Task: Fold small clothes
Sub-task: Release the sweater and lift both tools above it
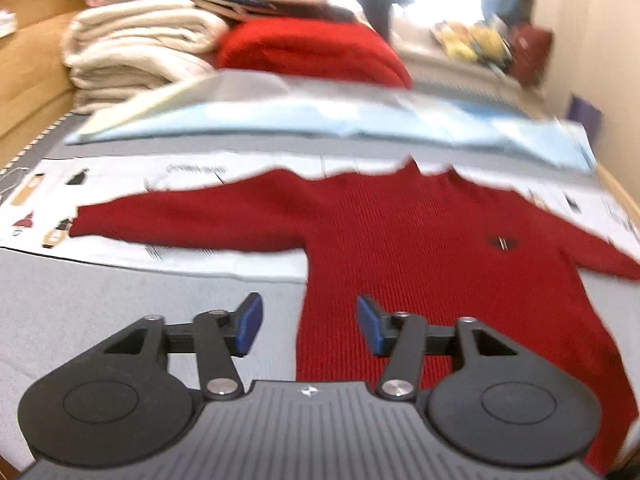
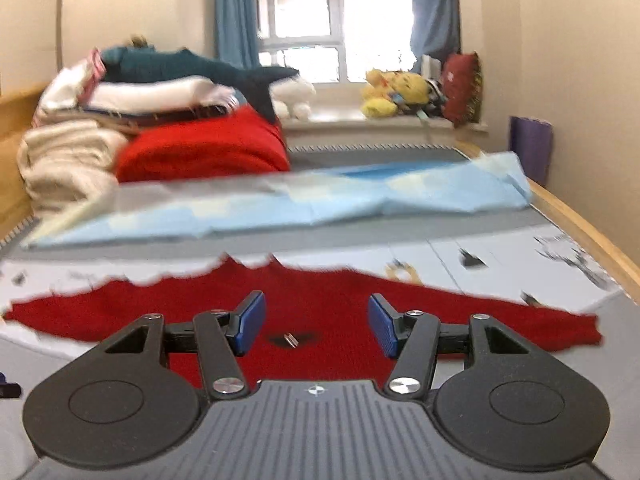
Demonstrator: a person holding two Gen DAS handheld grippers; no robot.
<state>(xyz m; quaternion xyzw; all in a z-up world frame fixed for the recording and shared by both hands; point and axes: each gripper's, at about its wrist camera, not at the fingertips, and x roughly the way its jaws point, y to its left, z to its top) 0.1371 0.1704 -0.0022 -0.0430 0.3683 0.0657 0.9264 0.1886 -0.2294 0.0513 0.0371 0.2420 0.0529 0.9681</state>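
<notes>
A small dark red knit sweater [image 1: 420, 248] lies flat and spread out on the bed, sleeves out to both sides, a small dark logo on its chest. It also shows in the right wrist view [image 2: 320, 304]. My left gripper [image 1: 310, 324] is open and empty, hovering over the sweater's lower left edge. My right gripper [image 2: 316, 326] is open and empty, hovering over the chest near the logo [image 2: 292, 339].
White printed paper sheets [image 1: 120, 184] lie under the sweater on the grey bedcover [image 1: 100, 312]. A light blue sheet [image 2: 280, 208] lies behind. A red blanket [image 2: 208, 148] and stacked cream towels [image 2: 68, 160] sit at back left. A wooden bed rail [image 2: 580, 224] runs along the right.
</notes>
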